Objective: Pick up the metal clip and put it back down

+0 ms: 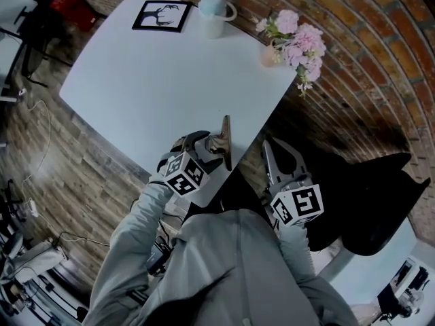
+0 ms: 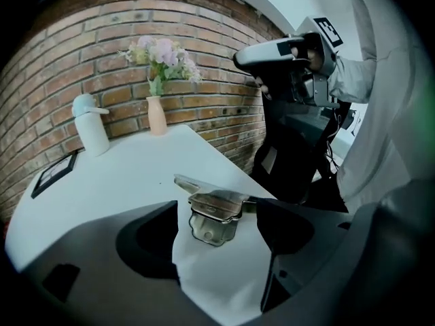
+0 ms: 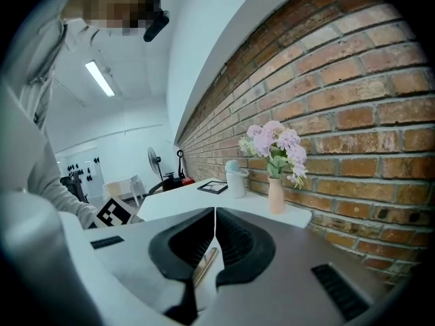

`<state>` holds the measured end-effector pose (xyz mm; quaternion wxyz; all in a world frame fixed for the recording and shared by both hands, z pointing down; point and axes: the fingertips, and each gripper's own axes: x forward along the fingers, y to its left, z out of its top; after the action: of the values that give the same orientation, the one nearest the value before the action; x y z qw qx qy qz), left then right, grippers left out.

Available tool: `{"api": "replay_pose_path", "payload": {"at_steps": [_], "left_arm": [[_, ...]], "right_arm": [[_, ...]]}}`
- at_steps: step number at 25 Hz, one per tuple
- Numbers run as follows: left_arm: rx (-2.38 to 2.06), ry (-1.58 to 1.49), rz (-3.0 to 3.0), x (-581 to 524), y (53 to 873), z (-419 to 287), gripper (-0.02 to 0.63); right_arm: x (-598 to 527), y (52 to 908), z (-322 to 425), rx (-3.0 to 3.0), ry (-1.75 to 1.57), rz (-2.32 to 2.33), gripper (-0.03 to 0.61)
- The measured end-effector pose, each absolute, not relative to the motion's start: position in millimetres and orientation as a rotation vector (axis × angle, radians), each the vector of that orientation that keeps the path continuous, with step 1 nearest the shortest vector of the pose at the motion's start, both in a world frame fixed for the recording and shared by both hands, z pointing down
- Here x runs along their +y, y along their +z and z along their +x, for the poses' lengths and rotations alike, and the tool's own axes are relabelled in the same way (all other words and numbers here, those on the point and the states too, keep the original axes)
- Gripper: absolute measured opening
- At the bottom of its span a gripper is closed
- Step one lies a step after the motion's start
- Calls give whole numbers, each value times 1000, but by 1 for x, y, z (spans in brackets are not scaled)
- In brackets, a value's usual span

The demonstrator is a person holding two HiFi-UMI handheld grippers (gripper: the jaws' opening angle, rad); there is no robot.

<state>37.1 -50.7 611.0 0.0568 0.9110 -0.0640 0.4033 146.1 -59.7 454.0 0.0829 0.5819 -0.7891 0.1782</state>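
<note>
The metal clip point(image 1: 226, 141) lies on the white table point(image 1: 149, 80), right at its near edge. My left gripper point(image 1: 207, 146) is low over it and stands open. In the left gripper view the clip point(image 2: 214, 214) rests on the tabletop between the two dark pads point(image 2: 153, 240), with a gap on either side. My right gripper point(image 1: 268, 149) hangs beyond the table's edge to the right, shut with nothing in it. In the right gripper view its fingers point(image 3: 241, 240) meet along a thin seam.
A framed picture point(image 1: 161, 15) and a pale jug point(image 1: 214, 13) stand at the table's far end. A vase of pink flowers point(image 1: 296, 43) is at the far right corner by the brick wall. A black chair point(image 1: 370, 195) sits to the right below the table.
</note>
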Motion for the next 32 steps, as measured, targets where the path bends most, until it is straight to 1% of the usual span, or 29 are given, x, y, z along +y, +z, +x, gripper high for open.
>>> {"api": "replay_pose_path", "payload": {"at_steps": [10, 25, 26, 28, 32], "left_arm": [[-23, 1322, 2783, -54, 636, 47, 362], [24, 1289, 2781, -55, 637, 49, 359], [31, 1292, 2786, -55, 636, 49, 356], [54, 1301, 2798, -51, 636, 50, 307], [52, 1303, 2801, -49, 636, 51, 302]], "right_arm": [[-61, 461, 152, -2332, 563, 1744, 25], [-65, 463, 158, -2318, 575, 1757, 25], [-65, 462, 157, -2318, 573, 1756, 25], [-65, 462, 158, -2319, 571, 1756, 25], [-65, 463, 158, -2318, 569, 1755, 25]]}}
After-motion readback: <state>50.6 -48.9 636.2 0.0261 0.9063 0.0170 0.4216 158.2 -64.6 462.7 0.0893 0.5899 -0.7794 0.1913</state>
